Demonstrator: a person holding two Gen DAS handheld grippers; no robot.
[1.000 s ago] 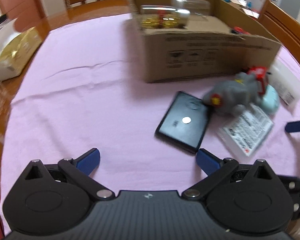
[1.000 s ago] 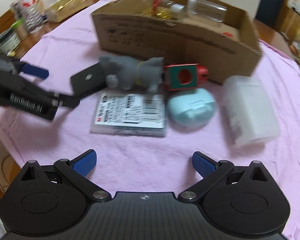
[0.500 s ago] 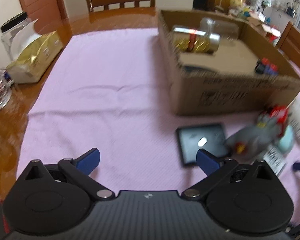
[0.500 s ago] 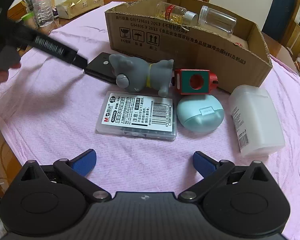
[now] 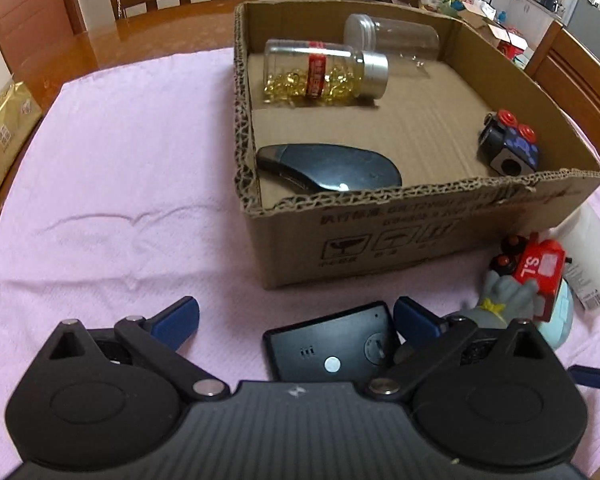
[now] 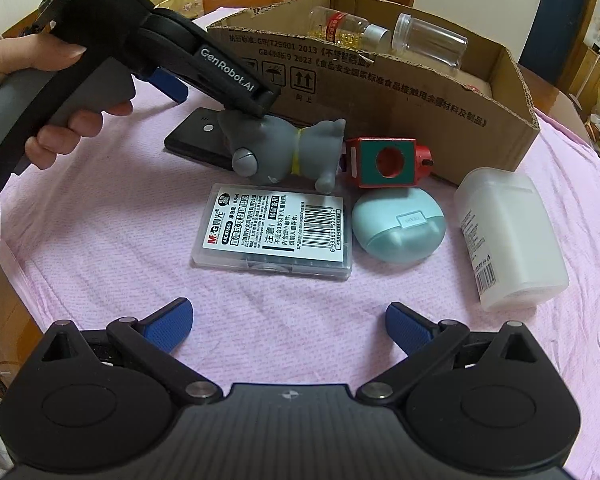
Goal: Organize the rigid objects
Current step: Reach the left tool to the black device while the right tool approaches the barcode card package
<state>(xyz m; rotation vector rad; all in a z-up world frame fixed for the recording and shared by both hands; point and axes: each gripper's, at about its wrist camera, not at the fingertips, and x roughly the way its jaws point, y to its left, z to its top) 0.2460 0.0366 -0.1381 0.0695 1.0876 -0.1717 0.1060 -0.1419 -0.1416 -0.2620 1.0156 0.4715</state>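
Since a second ago the left tongs (image 5: pixel 294 316) have swung in over the flat black gadget (image 5: pixel 332 344), and their blue tips sit wide apart with nothing held. That gadget lies flat on the pink cloth (image 5: pixel 120 184), right by the front wall of the cardboard box (image 5: pixel 420 216). In the right view, the left tongs' far tip touches the grey toy cat (image 6: pixel 284 152), which lies on its side at 3 o'clock from the gadget, touching it. A red and green block (image 6: pixel 384 160) is at 3 o'clock from the cat. At 6 o'clock from the cat is a clear case with a barcode (image 6: pixel 276 236). A light blue round case (image 6: pixel 400 228) is just beside it, and a white tub (image 6: pixel 508 236) lies further out at 3 o'clock. Inside the box are a bottle of gold pills (image 5: pixel 324 72), an empty clear jar (image 5: pixel 392 38), a dark oval thing (image 5: pixel 332 168) and a small dark blue block with red knobs (image 5: pixel 508 146). The right tongs (image 6: pixel 290 320) hang low over the cloth at 6 o'clock, tips wide apart and empty. A hand (image 6: pixel 40 92) grips the grey handle of the left tongs. The cloth covers a brown bench (image 5: pixel 100 44).
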